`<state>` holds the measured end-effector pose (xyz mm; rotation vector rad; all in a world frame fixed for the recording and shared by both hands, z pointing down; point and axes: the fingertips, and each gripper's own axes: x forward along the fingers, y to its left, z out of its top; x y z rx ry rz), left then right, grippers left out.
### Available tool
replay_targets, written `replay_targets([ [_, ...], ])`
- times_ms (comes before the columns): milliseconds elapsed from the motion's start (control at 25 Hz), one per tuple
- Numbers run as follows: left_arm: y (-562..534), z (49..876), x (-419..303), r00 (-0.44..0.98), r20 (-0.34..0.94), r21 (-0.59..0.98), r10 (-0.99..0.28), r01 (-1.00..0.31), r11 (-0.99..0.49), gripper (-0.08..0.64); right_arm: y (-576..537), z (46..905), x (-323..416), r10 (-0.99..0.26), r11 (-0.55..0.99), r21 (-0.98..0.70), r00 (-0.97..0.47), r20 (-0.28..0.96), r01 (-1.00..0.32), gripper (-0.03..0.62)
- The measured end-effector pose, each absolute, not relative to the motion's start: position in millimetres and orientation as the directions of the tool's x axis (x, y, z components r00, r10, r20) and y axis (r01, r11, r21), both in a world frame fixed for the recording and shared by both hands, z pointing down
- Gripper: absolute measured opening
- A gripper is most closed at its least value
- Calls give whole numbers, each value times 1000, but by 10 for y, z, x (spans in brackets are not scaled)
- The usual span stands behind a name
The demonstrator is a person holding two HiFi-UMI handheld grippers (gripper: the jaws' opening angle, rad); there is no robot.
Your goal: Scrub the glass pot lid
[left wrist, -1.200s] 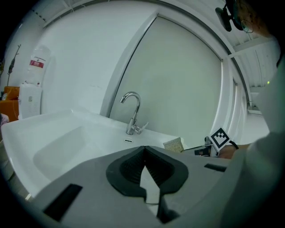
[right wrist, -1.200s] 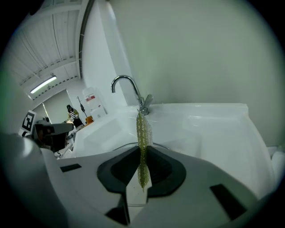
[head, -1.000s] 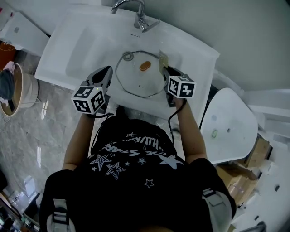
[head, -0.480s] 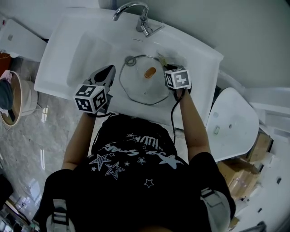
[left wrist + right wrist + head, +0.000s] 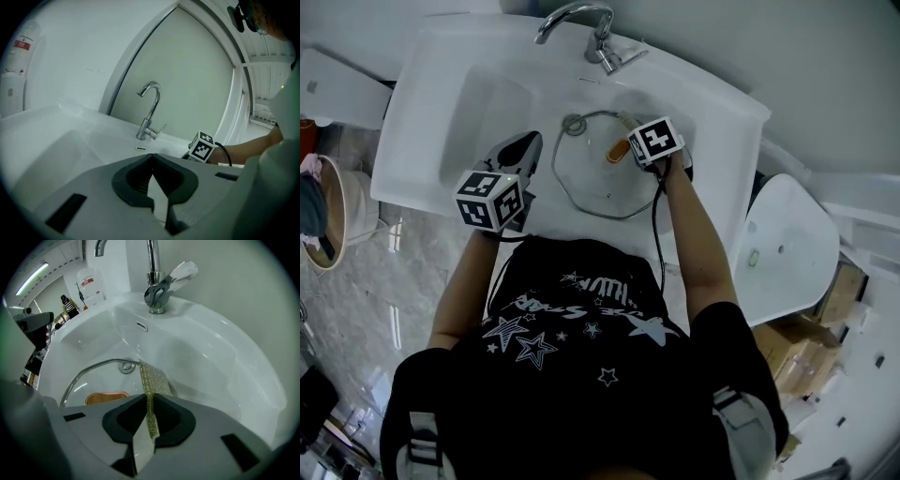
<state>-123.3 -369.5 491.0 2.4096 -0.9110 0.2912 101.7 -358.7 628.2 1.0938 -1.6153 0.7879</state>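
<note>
Green scrub pad (image 5: 153, 379) is pinched in right claw (image 5: 149, 400); left claw (image 5: 151, 160) closed, empty.

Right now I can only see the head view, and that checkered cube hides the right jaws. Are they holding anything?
Observer: Yes. The right gripper is shut on a thin green scrub pad.
Operator: Is the pad lying flat?
Observer: No, it stands on edge, with its free end over the rim of the glass pot lid.
Operator: And the left jaws?
Observer: The left gripper is shut, with nothing between its jaws.
</note>
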Motion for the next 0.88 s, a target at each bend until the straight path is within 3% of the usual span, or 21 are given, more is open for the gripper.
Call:
replay_targets([
  [880,-3839,5035,-1381,759,383,435,-527,-651,-622,8,-3912,6305,541,-244,344,-142,-234,941,-928,54],
])
